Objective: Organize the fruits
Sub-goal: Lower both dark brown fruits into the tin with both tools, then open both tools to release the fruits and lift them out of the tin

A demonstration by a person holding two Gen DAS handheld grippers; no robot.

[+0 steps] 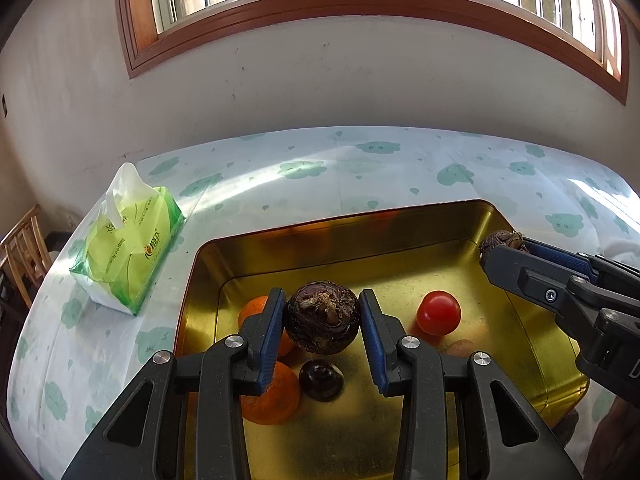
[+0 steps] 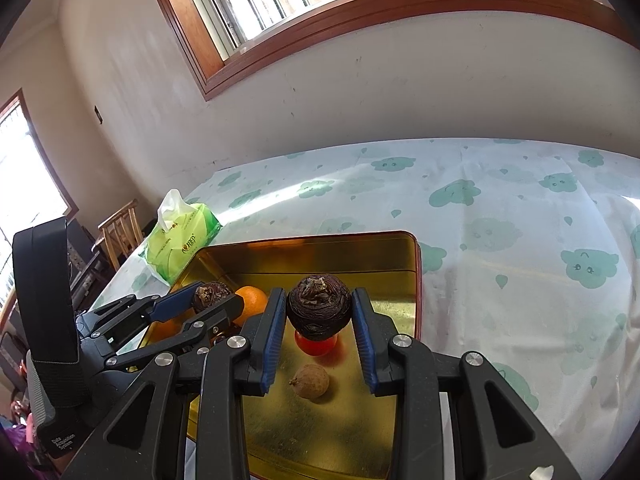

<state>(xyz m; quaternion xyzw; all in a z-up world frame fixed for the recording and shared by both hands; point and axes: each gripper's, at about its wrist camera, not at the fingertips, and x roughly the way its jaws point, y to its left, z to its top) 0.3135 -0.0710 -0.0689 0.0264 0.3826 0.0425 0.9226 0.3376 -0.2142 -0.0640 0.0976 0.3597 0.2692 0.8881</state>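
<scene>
A gold metal tray (image 1: 208,264) lies on the cloud-print tablecloth. My left gripper (image 1: 322,300) is shut on a dark brown water chestnut (image 1: 323,320), held above the tray's left part. Below it in the tray lie two oranges (image 1: 276,398), a smaller dark chestnut (image 1: 321,380), a red tomato (image 1: 439,312) and a small tan fruit (image 1: 460,347). My right gripper (image 2: 319,300) is shut on a second water chestnut (image 2: 319,307), above the tomato (image 2: 316,345) and the tan fruit (image 2: 310,381). Each gripper shows in the other's view, the right gripper (image 1: 504,246) and the left gripper (image 2: 216,294).
A green tissue pack (image 1: 132,248) stands on the table left of the tray. Wooden chairs (image 1: 24,248) are beyond the table's left edge. The table's far side meets a white wall under a window. Bare tablecloth (image 2: 520,240) stretches right of the tray.
</scene>
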